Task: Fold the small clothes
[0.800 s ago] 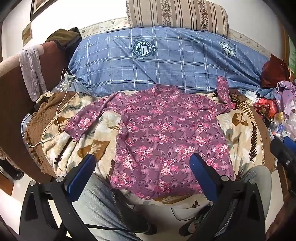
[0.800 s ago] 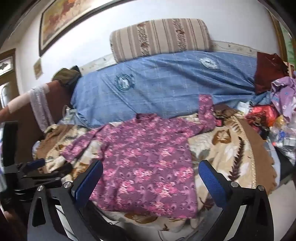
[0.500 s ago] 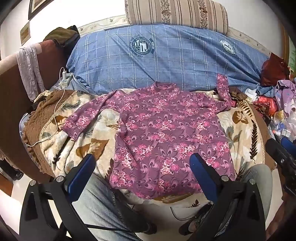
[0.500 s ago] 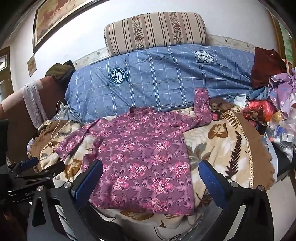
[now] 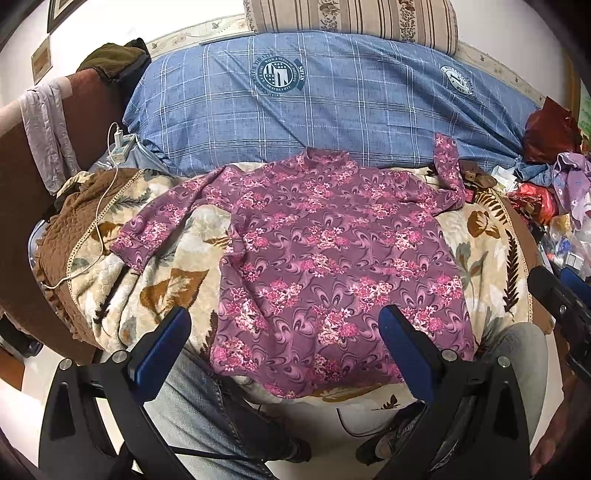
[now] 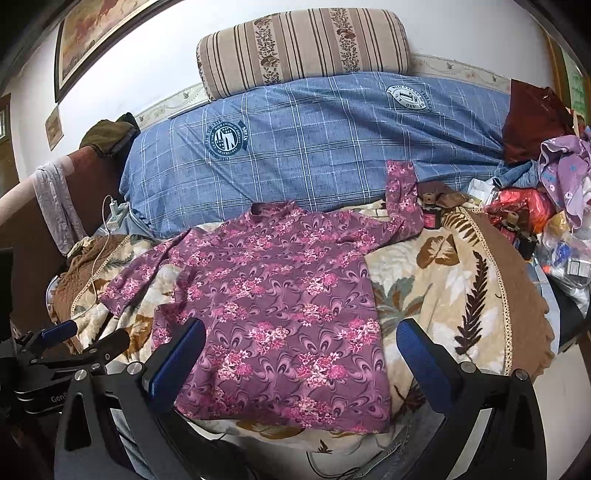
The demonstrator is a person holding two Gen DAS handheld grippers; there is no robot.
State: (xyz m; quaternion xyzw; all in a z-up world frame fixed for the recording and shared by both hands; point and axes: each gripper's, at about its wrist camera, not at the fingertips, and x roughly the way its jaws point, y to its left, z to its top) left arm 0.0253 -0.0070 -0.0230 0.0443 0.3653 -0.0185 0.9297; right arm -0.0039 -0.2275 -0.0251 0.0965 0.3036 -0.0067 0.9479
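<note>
A purple floral long-sleeved top lies spread flat, neck away from me, on a leaf-patterned blanket. Its left sleeve stretches out to the left; its right sleeve bends up against the blue bedding. My left gripper is open and empty, held above the hem. My right gripper is open and empty, above the top near its lower right part. The left gripper also shows at the left edge of the right wrist view.
A blue checked quilt and a striped pillow lie behind the top. A brown armrest with a white charger cable is at left. A heap of clothes, bags and small bottles is at right. A person's knees are below.
Both grippers have shifted slightly, the right one turning level and a little forward. The top has not moved and both grippers stay open.
</note>
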